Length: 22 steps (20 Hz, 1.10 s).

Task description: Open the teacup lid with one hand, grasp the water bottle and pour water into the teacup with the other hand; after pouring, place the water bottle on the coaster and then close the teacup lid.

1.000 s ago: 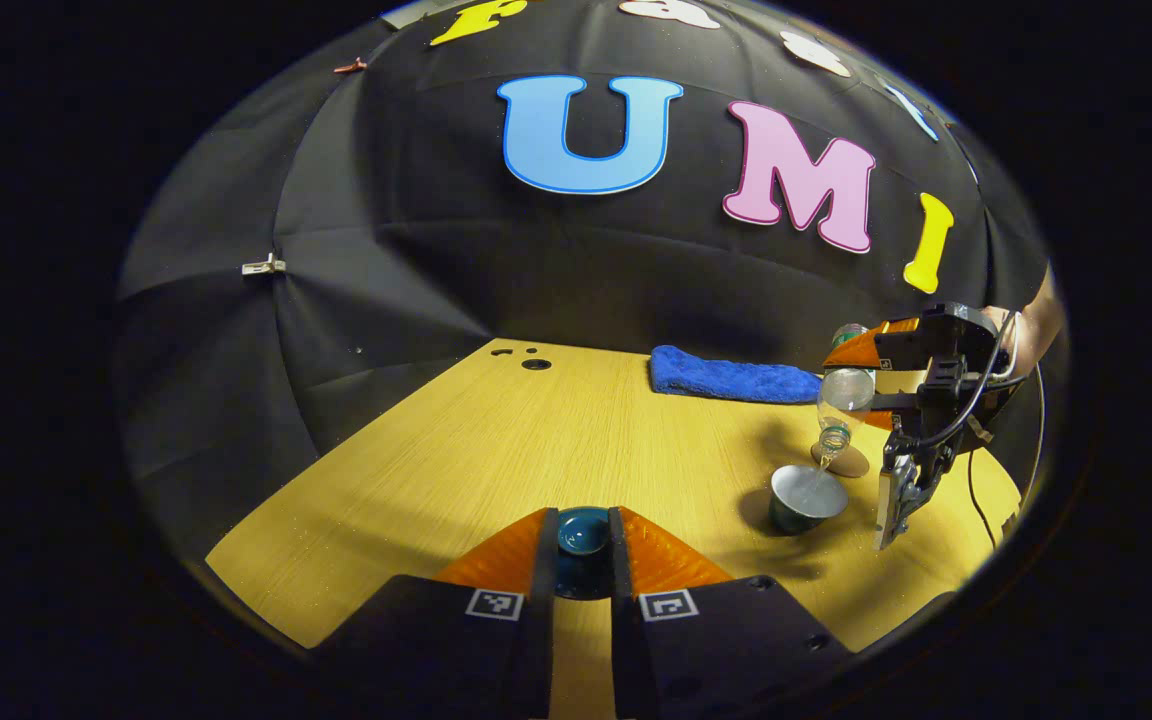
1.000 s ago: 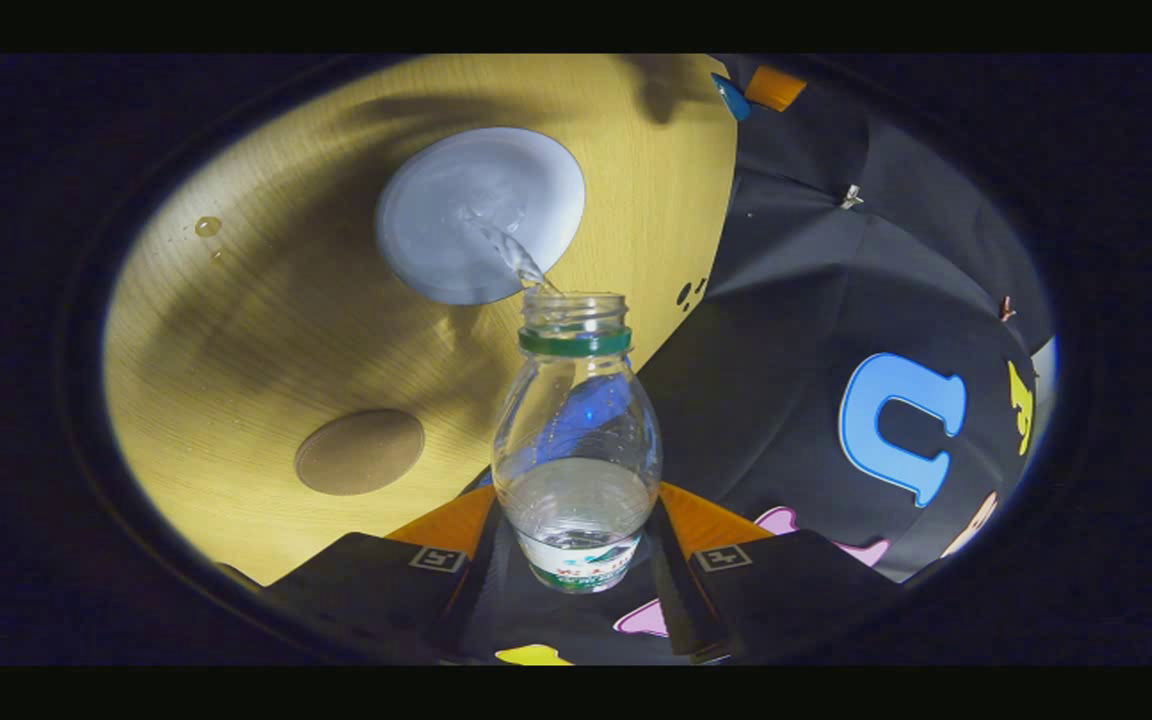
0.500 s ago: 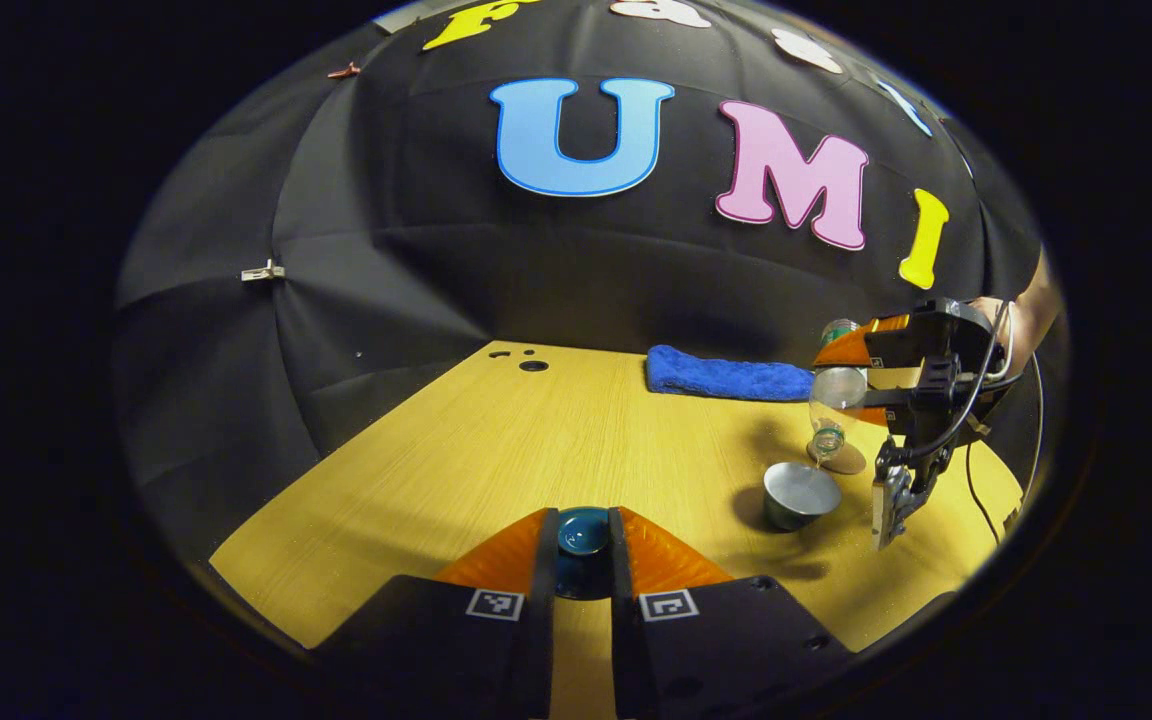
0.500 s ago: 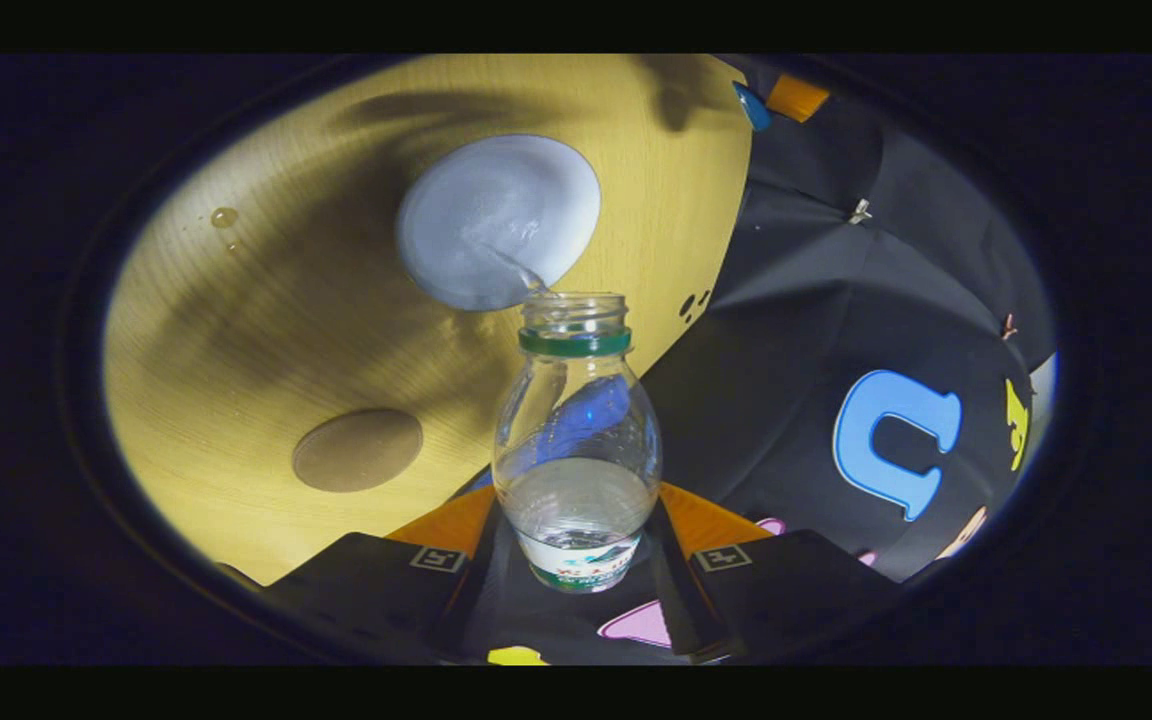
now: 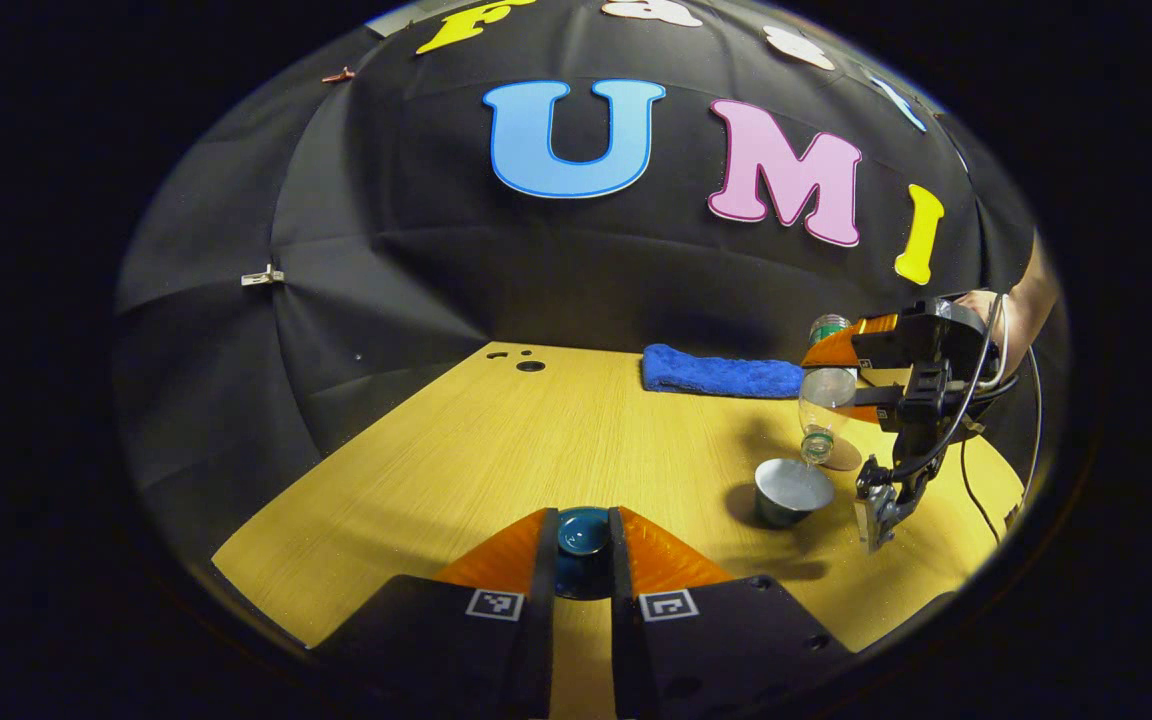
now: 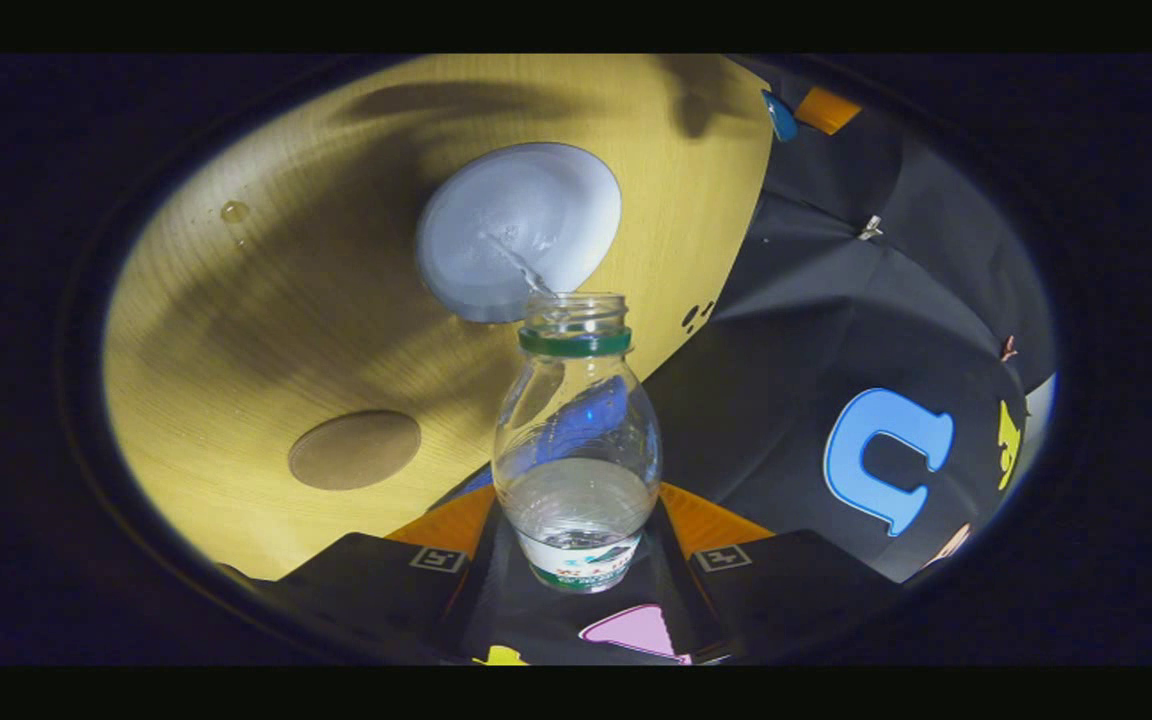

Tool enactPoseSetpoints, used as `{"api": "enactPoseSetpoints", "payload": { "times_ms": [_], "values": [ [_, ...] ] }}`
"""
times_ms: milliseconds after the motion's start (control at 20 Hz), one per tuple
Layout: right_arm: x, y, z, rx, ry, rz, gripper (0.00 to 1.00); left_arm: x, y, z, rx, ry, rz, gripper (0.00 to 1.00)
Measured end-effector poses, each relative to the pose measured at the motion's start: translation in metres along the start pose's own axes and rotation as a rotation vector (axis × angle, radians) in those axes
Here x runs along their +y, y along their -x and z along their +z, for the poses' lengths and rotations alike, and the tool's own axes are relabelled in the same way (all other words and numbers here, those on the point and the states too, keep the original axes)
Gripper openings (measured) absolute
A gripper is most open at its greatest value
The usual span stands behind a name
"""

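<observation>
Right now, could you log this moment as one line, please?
phase: pouring | right gripper: tilted water bottle over teacup | left gripper: holding lid

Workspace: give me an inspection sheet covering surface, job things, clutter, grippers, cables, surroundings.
Surface: wooden table, water droplets beyond the teacup.
Job things: teacup uncovered; water bottle tipped, thin stream running into the cup; lid held off the cup; coaster bare.
Clutter: blue towel at the table's far edge.
Grippers: left gripper closed on the lid; right gripper closed on the bottle.
Cables: black cable hanging from the right gripper.
Surroundings: black cloth wall, metal clip.
</observation>
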State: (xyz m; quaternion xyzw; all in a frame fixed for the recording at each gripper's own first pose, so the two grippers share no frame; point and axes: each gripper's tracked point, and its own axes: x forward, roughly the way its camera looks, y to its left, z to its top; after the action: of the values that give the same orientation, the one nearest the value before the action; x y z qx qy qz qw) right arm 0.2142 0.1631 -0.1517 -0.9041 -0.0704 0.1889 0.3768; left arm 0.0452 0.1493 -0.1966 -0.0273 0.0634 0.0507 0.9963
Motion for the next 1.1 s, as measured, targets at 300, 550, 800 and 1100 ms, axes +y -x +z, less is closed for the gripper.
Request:
{"api": "enactPoseSetpoints", "payload": {
  "times_ms": [300, 550, 800, 1100],
  "values": [
    [0.001, 0.0, -0.001, 0.0, 0.007, 0.001, 0.67, -0.005, 0.005, 0.0, 0.0, -0.018, -0.002, 0.24],
    [0.001, 0.003, 0.001, 0.005, 0.002, 0.005, 0.67, -0.009, 0.009, 0.001, 0.003, -0.018, -0.003, 0.24],
    [0.009, 0.014, -0.003, 0.046, -0.119, 0.04, 0.67, -0.01, 0.018, 0.009, 0.011, -0.038, 0.001, 0.28],
    [0.022, 0.017, -0.021, 0.165, -0.602, 0.134, 0.66, -0.025, 0.031, 0.03, 0.025, -0.04, -0.032, 0.28]
  ]
}}
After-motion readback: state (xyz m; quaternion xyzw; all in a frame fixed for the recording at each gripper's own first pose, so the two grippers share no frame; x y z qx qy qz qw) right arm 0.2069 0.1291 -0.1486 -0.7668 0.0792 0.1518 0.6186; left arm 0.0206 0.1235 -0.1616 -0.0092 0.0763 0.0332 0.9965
